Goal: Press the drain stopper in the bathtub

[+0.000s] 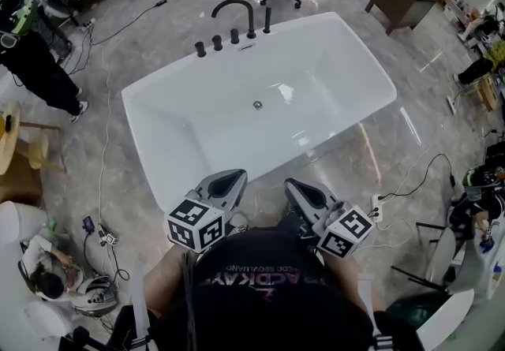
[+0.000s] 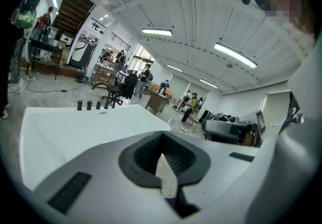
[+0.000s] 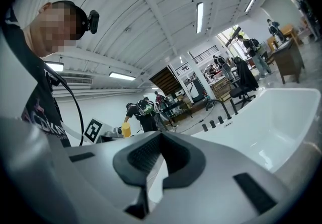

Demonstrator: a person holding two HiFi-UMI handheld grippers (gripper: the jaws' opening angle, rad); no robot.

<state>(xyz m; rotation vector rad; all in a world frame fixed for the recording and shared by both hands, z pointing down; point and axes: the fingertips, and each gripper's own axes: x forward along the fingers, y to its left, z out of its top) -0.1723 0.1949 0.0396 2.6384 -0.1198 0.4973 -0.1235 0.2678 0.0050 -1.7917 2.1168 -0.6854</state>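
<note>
Drain stopper, a small round metal disc (image 1: 257, 105), sits mid-floor of the tub, well apart from my jaws.

The glossy white rectangular bathtub (image 1: 339, 65) lies ahead. My left gripper (image 1: 228, 181) and right gripper (image 1: 297, 188) hover short of its near rim, jaws closed together on nothing. I judge the stopper rigid, spring-loaded and slick, so I'd push squarely on its centre rather than grasp it.

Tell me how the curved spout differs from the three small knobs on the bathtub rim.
The spout rises tall and bends over in a hook; the knobs are short, upright stubs. The spout is one thin tube, while the knobs are three thicker pieces in a row, left of it in the head view. Both are black and stand on the far rim of the white bathtub.
</note>
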